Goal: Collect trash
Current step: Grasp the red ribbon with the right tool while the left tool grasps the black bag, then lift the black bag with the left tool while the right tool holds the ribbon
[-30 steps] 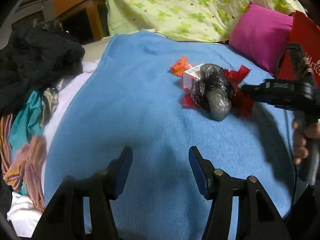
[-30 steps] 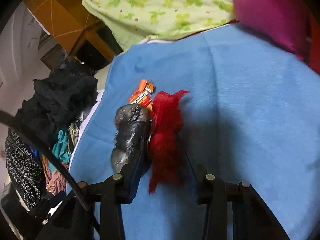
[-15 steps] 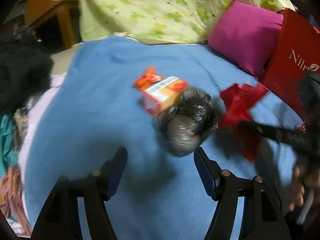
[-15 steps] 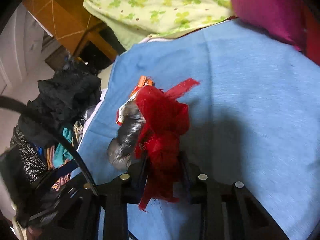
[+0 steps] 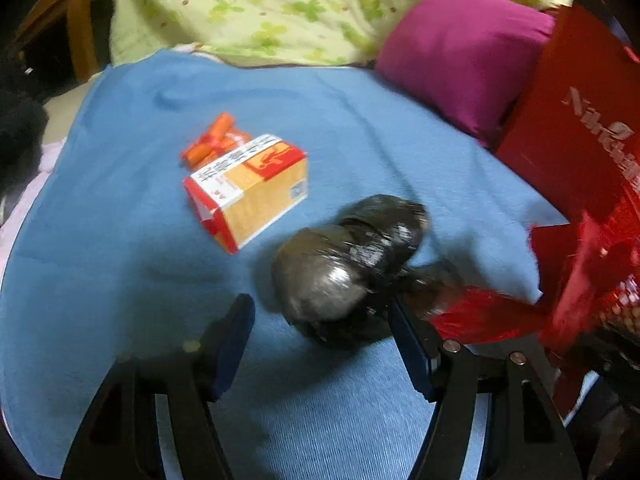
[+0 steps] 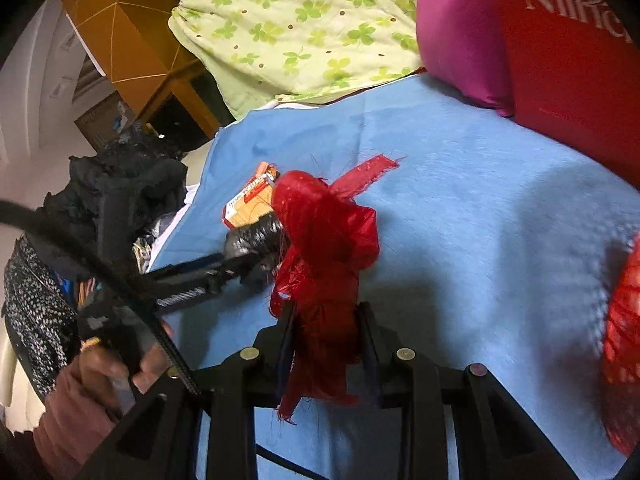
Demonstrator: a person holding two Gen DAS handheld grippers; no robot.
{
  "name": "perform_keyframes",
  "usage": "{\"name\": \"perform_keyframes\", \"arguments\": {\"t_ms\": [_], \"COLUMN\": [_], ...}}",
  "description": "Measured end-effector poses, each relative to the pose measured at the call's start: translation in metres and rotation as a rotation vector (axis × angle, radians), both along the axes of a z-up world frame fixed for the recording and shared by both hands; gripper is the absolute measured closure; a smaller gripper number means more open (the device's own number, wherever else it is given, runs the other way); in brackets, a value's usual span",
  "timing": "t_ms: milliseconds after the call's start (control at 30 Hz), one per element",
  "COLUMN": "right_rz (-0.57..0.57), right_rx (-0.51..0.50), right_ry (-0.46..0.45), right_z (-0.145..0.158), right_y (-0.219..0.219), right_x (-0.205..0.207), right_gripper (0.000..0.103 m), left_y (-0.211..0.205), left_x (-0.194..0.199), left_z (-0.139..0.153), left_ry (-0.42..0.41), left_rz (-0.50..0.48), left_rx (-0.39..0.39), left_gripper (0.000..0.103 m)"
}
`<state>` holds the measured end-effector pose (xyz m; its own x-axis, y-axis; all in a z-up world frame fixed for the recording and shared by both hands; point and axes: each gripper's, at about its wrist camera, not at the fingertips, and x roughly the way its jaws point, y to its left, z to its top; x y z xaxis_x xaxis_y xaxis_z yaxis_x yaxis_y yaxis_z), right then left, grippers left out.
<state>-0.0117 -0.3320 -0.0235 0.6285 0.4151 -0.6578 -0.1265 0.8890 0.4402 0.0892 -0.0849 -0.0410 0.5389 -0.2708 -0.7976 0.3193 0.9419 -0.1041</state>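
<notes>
My right gripper (image 6: pixel 326 330) is pinching a crumpled piece of red mesh plastic (image 6: pixel 324 248), its two pads pressed on the wad low in the middle of the right wrist frame, with a frayed red strip sticking out toward the upper right. My left gripper (image 5: pixel 320 336) stands spread at the bottom of the left wrist frame, and a shiny black knotted plastic bag (image 5: pixel 344 264) lies on the blue knitted blanket (image 5: pixel 120 240) just ahead of the gap; it seems to touch the right-hand finger, though the blur leaves that unsure. Up and left of the bag lies a red, white and yellow cardboard box (image 5: pixel 250 186), and beyond it a crumpled orange wrapper (image 5: pixel 212 142). A red paper bag with white lettering (image 5: pixel 580 132) stands at the right edge, beside a magenta cushion (image 5: pixel 460 52).
</notes>
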Motion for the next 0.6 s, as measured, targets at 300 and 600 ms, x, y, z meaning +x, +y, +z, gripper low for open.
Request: {"name": "perform_keyframes", "arguments": {"t_ms": [300,600], "right_rz": [-0.024,-0.032], "right_rx": [0.004,0.009], "right_ry": [0.010,-0.013], "right_z": [-0.008,0.002], "right_y": [-0.011,-0.013], "right_x": [-0.009,-0.023], "right_gripper": [0.071,0.071], "left_y": [-0.027,-0.019], "left_x": [0.026,0.021], "left_z": [0.000,-0.011], "left_ry": [0.002,0.064], "left_rz": [-0.110,-0.034], "left_rx": [0.094,0.019], "left_gripper": [0.033,0.062]}}
